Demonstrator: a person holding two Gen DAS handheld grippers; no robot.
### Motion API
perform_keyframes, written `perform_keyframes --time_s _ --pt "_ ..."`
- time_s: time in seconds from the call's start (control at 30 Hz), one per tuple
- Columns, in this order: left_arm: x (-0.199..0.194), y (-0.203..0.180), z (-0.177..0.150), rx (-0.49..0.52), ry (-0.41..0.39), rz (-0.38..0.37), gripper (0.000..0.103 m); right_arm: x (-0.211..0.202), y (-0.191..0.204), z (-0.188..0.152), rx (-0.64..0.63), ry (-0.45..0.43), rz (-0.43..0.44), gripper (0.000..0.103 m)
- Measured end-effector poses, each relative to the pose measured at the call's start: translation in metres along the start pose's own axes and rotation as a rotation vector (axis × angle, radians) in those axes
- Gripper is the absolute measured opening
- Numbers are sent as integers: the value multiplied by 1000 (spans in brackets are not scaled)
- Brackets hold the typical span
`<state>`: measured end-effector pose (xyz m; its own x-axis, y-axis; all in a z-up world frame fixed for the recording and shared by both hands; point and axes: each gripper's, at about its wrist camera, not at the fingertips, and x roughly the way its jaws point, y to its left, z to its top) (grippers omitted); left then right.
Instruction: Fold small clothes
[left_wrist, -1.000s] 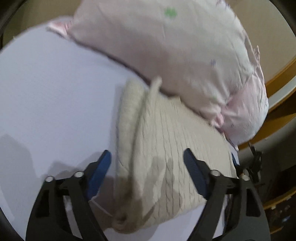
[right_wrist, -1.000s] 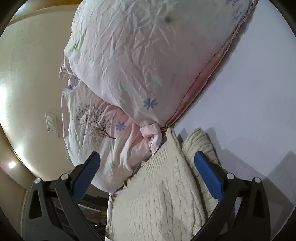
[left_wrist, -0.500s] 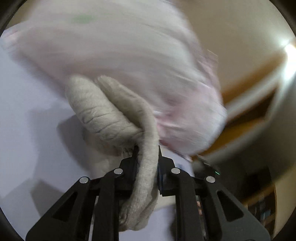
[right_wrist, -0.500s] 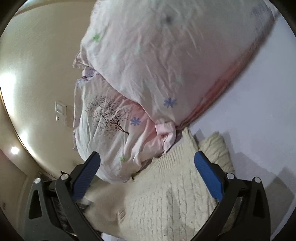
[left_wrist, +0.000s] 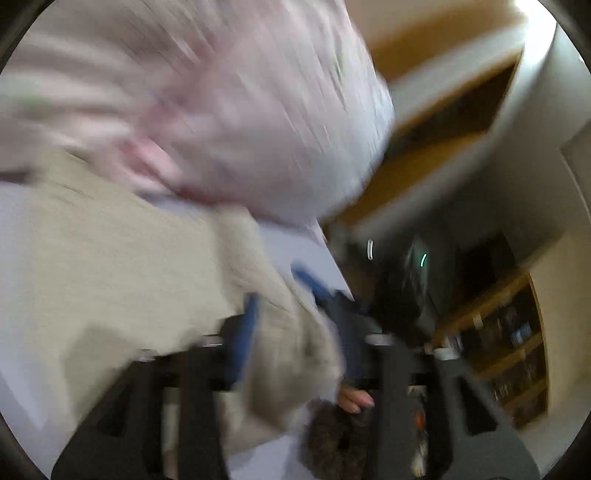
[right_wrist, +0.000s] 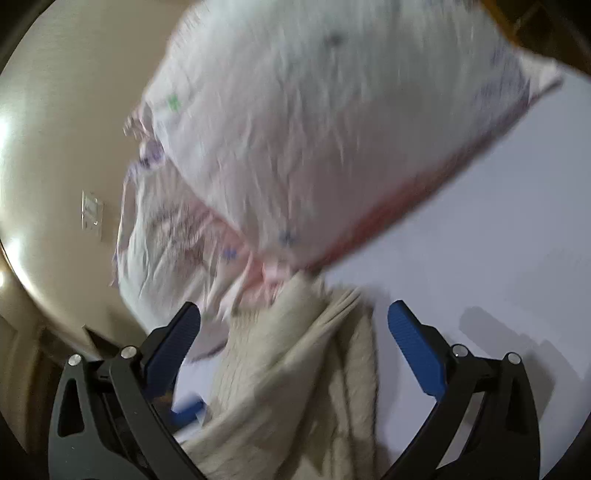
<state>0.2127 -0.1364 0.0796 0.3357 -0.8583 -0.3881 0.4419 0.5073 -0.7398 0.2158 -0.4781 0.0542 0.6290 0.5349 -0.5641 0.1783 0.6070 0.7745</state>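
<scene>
In the left wrist view, which is strongly blurred, we see our left tool (left_wrist: 295, 314) with a fold of the cream cable-knit sweater (left_wrist: 122, 266) lying between its two blue pads. The pads stand partly apart, with cloth between them, but the blur does not let us tell whether they press the knit or only stand around it. The sweater spreads from the tool toward 9 o'clock over the pale lavender bed sheet (left_wrist: 303, 254). At 12 o'clock the large pale pink pillow with small flower prints (left_wrist: 240, 110) leans over the far edge of the sweater. At 3 o'clock there is a dark room with wooden shelves (left_wrist: 517, 350), too blurred to read. A fingertip (left_wrist: 354, 400) shows low at 6 o'clock, behind the tool.

In the right wrist view our right tool (right_wrist: 293, 339) is spread wide, and its blue pads touch nothing. The cream sweater (right_wrist: 295, 387) lies between the two fingers, bunched in long folds which run from 6 o'clock up to the centre. Its top end touches the lower corner of the pink pillow (right_wrist: 332, 129), which fills the view from 10 to 1 o'clock. The lavender sheet (right_wrist: 480, 240) is at 3 o'clock and a beige wall (right_wrist: 66, 110) at 9 o'clock.
</scene>
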Motion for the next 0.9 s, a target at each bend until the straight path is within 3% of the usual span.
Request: perform_keyframes --time_s 0.1,0.2,0.3,0.4,0.47,0.53,0.6,0.63,0.7,0.77,0.83,0.9 --pt "-38 24 -1 -1 -62 210 65 24 2 -6 -11 123 -45 101" --pt "-34 51 -5 -76 10 325 66 41 -1 -13 -15 198 -108 101" --pt "-16 61 -17 -111 89 365 67 48 -2 -17 -40 212 -157 101" --pt "-8 58 -21 -101 93 372 74 52 4 -22 -92 206 -176 101" --pt "1 56 -24 -86 101 376 78 57 10 -30 -144 213 -189 84" --pt "-1 59 -29 -91 109 362 75 62 10 -33 -145 231 -169 51" --pt "-6 64 -34 -74 106 347 62 61 10 -35 -125 222 -98 43" --pt "-14 66 -35 -59 108 324 50 58 13 -36 -134 215 -64 40" --pt "-35 66 -34 -34 114 289 43 56 27 -42 -151 225 80 38" --pt "-65 62 -34 30 83 305 42 66 41 -52 -190 267 143 37" --pt "-93 62 -34 106 44 401 44 85 56 -64 -252 298 99 41" --pt "-105 71 -33 118 31 500 49 104 69 -77 -374 310 -98 54"
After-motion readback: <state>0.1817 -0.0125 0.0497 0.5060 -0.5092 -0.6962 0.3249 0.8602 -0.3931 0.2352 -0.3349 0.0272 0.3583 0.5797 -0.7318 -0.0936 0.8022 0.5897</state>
